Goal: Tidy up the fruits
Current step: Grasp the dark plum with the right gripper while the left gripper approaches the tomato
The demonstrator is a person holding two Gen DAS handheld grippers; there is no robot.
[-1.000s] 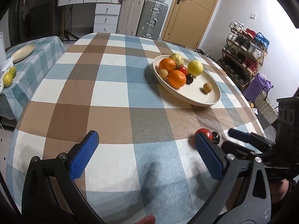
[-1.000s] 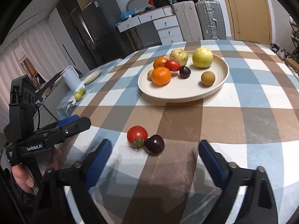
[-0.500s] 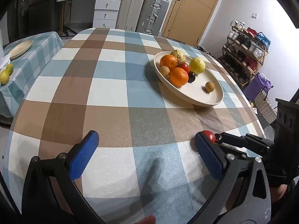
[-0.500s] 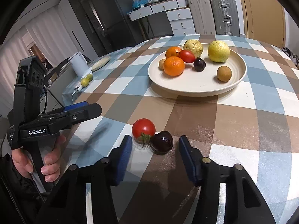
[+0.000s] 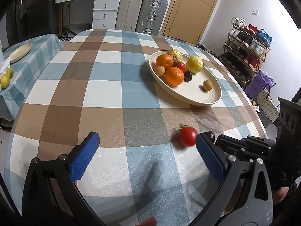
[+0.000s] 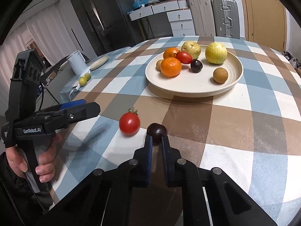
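My right gripper (image 6: pixel 155 139) is shut on a small dark plum (image 6: pixel 156 130), pinched at the fingertips just above the checked tablecloth. A red tomato (image 6: pixel 129 123) lies loose beside it to the left, also seen as the tomato (image 5: pixel 187 136) in the left wrist view. My left gripper (image 5: pixel 144 150) stands open with nothing between its blue pads, and the tomato sits just beyond its right finger. The cream plate (image 6: pixel 195 88) farther back holds two oranges, a tomato, a dark plum, two yellow-green fruits and small brown fruits. The right gripper (image 5: pixel 216 138) shows at the right edge of the left wrist view.
A round table with a checked cloth (image 5: pixel 105 94) carries everything. A side table (image 5: pixel 28 60) at the left bears an empty plate and two lemons. Suitcases, drawers and a door stand behind; a shoe rack (image 5: pixel 248 43) is at the right. A hand (image 6: pixel 43 162) holds the left gripper's handle.
The right gripper's jaws came together from wide open onto the dark plum. The tomato shifted slightly left, away from the plum. The left gripper barely moved.
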